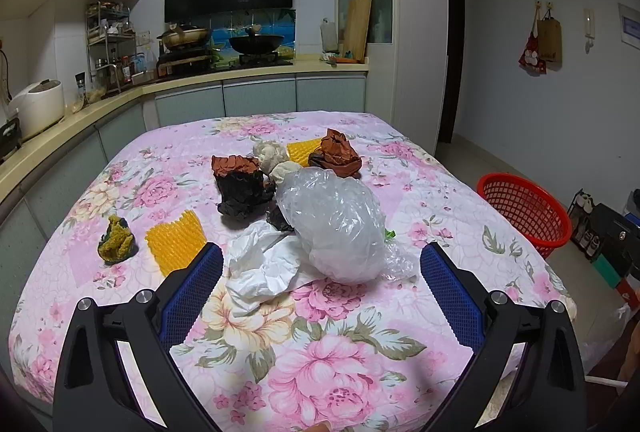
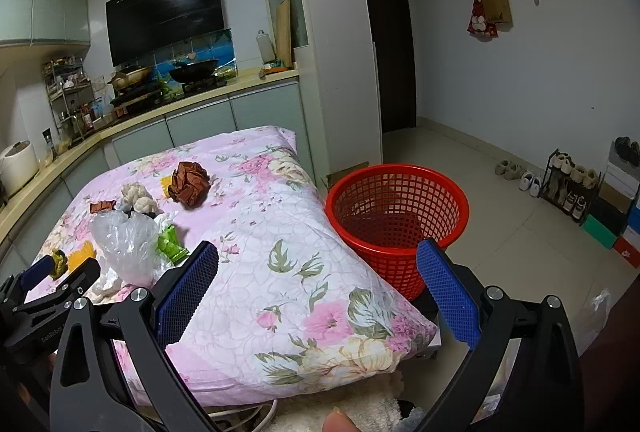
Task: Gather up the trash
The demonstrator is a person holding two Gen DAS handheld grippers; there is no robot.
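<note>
Trash lies on the floral-covered table (image 1: 320,352): a clear plastic bag (image 1: 336,228), crumpled white paper (image 1: 260,264), black and brown wrappers (image 1: 240,184), a brown paper wad (image 1: 338,152), yellow pieces (image 1: 176,244), a green-yellow lump (image 1: 116,240). My left gripper (image 1: 320,276) is open and empty, just short of the bag and paper. My right gripper (image 2: 318,272) is open and empty over the table's right edge, next to the empty red basket (image 2: 396,216). The bag (image 2: 124,244), a green wrapper (image 2: 170,242) and the brown wad (image 2: 190,184) also show there. The left gripper (image 2: 48,280) shows at far left.
The red basket (image 1: 524,212) stands on the floor right of the table. A kitchen counter (image 1: 80,112) runs behind and left. A shoe rack and boxes (image 2: 592,192) stand along the right wall.
</note>
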